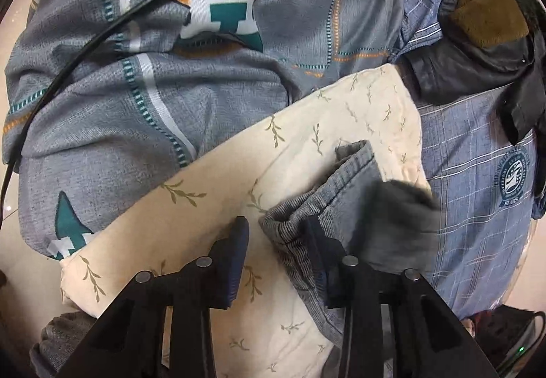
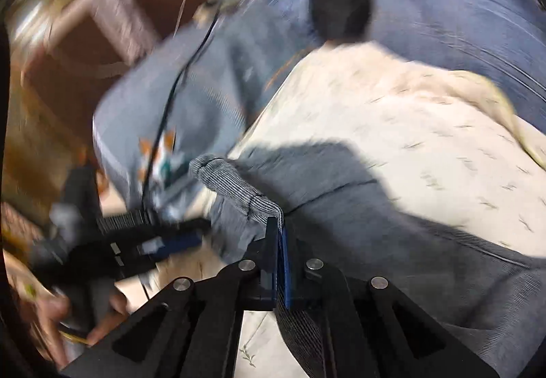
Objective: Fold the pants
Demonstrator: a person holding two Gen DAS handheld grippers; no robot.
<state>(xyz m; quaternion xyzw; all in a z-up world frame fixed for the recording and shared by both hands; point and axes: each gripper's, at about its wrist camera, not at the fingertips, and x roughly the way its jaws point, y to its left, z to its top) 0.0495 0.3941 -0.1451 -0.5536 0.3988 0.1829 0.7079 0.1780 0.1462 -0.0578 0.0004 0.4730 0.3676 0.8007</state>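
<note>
Pinching ribbed grey pants [image 2: 239, 193], right gripper [image 2: 278, 234].

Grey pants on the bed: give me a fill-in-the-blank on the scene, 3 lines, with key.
1. The right hand-held gripper is ___ on the grey pants.
2. The left hand-held gripper is ___, one finger on each side of the pants' ribbed edge.
3. The pants lie on a cream sheet printed with small ___ sprigs.

Missing words: shut; open; leaf

free: cream pillow [image 1: 211, 180] left side | obstacles: black cable [image 1: 102, 33], dark jacket [image 1: 477, 47]
</note>
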